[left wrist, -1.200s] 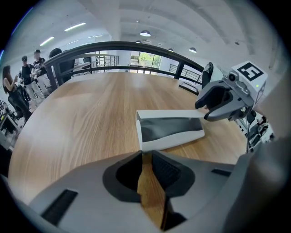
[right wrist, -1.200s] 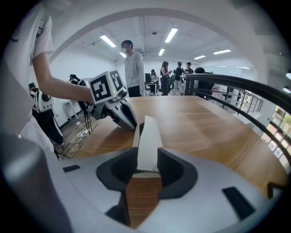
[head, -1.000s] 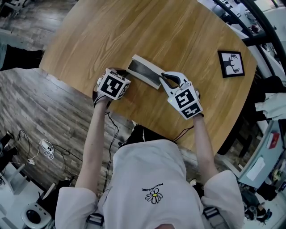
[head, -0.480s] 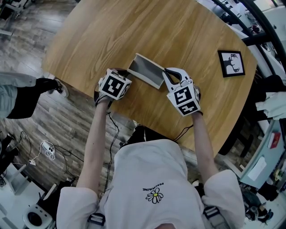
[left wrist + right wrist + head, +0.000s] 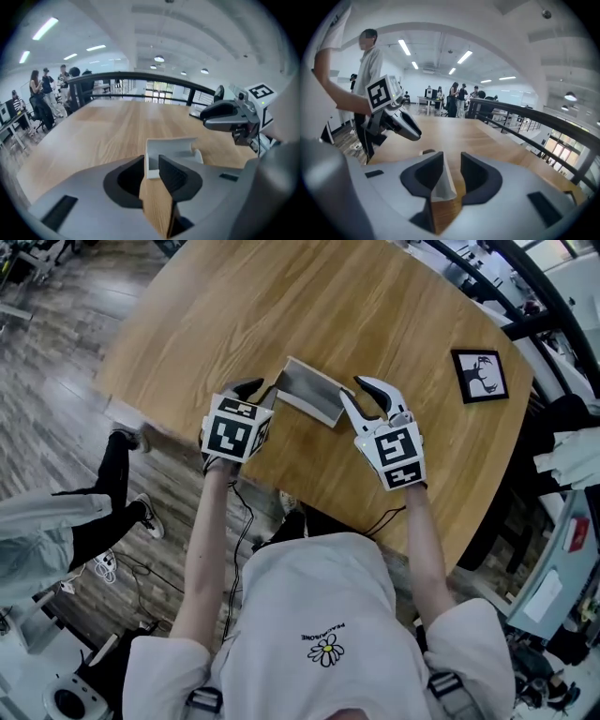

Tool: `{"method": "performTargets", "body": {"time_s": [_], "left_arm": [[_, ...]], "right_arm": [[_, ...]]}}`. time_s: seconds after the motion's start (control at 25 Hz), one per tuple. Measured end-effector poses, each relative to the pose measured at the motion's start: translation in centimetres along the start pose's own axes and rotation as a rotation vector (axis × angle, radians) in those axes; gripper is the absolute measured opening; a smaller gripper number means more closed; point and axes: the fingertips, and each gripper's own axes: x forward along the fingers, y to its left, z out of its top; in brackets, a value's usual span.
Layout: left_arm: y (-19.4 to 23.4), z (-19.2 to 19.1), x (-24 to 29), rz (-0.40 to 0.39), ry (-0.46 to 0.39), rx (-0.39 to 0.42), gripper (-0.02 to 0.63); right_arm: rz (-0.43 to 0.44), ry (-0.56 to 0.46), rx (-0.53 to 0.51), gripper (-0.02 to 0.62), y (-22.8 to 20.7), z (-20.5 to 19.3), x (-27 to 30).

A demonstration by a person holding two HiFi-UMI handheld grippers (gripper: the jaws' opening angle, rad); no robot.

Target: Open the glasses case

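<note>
A pale grey glasses case (image 5: 309, 390) lies on the round wooden table (image 5: 281, 296) with its lid raised and its grey lining showing. My left gripper (image 5: 251, 388) hovers just off the case's left end. Its jaws have just been opening and stand apart; the case's end (image 5: 171, 146) shows through the gap, untouched by the pads. My right gripper (image 5: 367, 390) hangs by the case's right end. Its jaws have also just been opening; the case's edge (image 5: 443, 185) lies below the gap, free of the pads. Each gripper view shows the other gripper: the right gripper (image 5: 225, 117) and the left gripper (image 5: 401, 124).
A small black-framed picture (image 5: 480, 376) lies at the table's far right. The table's near edge (image 5: 309, 493) runs just under my hands. A person (image 5: 66, 531) walks on the floor at the left. A dark railing (image 5: 525, 119) runs beyond the table.
Both grippers have risen off the table and opened, letting go of the case's ends. The case lies open where it was. A person has walked further into view at the left.
</note>
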Motion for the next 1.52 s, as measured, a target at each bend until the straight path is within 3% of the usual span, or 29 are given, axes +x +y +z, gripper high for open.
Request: {"method": "performTargets", "body": {"time_s": [0.16,0.2,0.24,0.36,0.48,0.6,0.84,1.04,1.52], "left_arm": [[-0.3,5.2,-5.3,0.079,-0.283,-0.095,0.098],[-0.6,6.3,-6.9,0.097,-0.351,-0.12,0.083],[-0.9,7.3,-8.4,0.115,-0.417,-0.142,0.06],[-2.3,9.6,-12.9,0.146,-0.586,-0.174,0.02],[-4.0,11.5,-16.7,0.17,-0.726,-0.16,0.015],[-4.7,12.3,-20.0,0.252,-0.838,-0.121,0.015],[-5.5,10.6,-20.9,0.362,-0.852,-0.084,0.015],[-5.6,10.7,-21.7,0.379,-0.87,-0.075,0.015],[-5.5,11.2,-22.1,0.404,-0.866,-0.079,0.015]], "right_arm": [[-0.096,-0.265,0.133,0.081,-1.3,6.9,-4.3],[-0.108,-0.327,0.163,0.037,-1.4,8.6,-5.5],[-0.111,-0.381,0.195,0.009,-1.3,10.1,-6.7],[-0.087,-0.519,0.301,0.008,-0.5,13.6,-9.7],[-0.124,-0.616,0.369,0.006,0.0,15.6,-12.3],[-0.175,-0.633,0.36,0.006,1.1,16.2,-13.4],[-0.204,-0.593,0.255,0.006,3.4,16.2,-13.2],[-0.217,-0.563,0.161,0.006,4.7,16.3,-12.7],[-0.214,-0.527,0.101,0.006,4.6,15.7,-12.3]]}}
